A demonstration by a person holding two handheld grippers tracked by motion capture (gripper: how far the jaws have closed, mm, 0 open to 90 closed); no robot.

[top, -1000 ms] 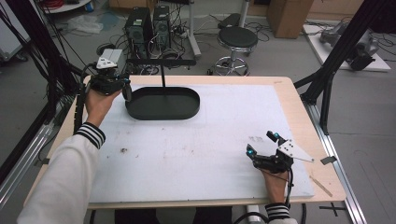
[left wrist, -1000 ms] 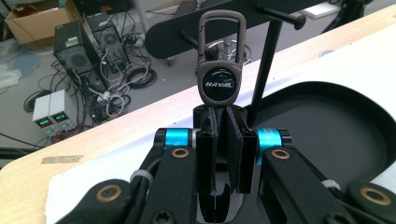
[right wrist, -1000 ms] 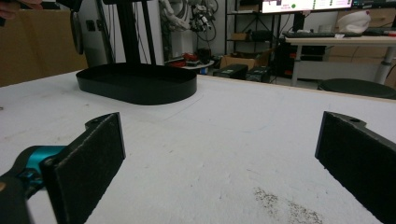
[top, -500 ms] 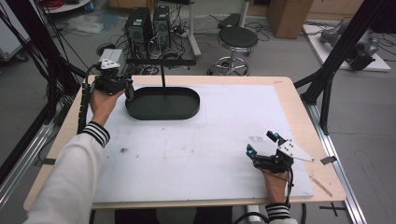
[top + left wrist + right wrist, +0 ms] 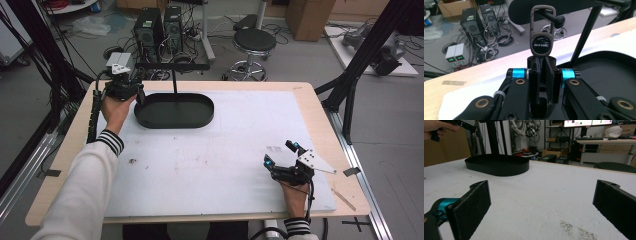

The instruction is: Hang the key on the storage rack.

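Left gripper [image 5: 541,72] is clamping the dark leather strap of a grey metal carabiner keychain [image 5: 542,37] with a round "HAVAL" badge — jaws closed tight on the strap, clip loop standing up above them. The loop is sitting around the rounded tip of the black horizontal hanger bar [image 5: 554,18]. In the high view the left gripper [image 5: 131,90] is hovering at the left end of the black T-shaped stand [image 5: 172,66], which is rising out of the black oval metal tray [image 5: 175,111] at the far left of the white table mat [image 5: 225,150].

Right gripper [image 5: 281,154] is resting near the mat's front right — jaws spread wide, gripping nothing, well apart from the tray.

Risks, as judgement: the loop is only looking hooked near the bar's tip, so letting go now is likely dropping the keychain into the tray. Pulling sideways is risking tipping the thin stand. The strap is being pinched low, so the clip may be swinging and missing the bar.
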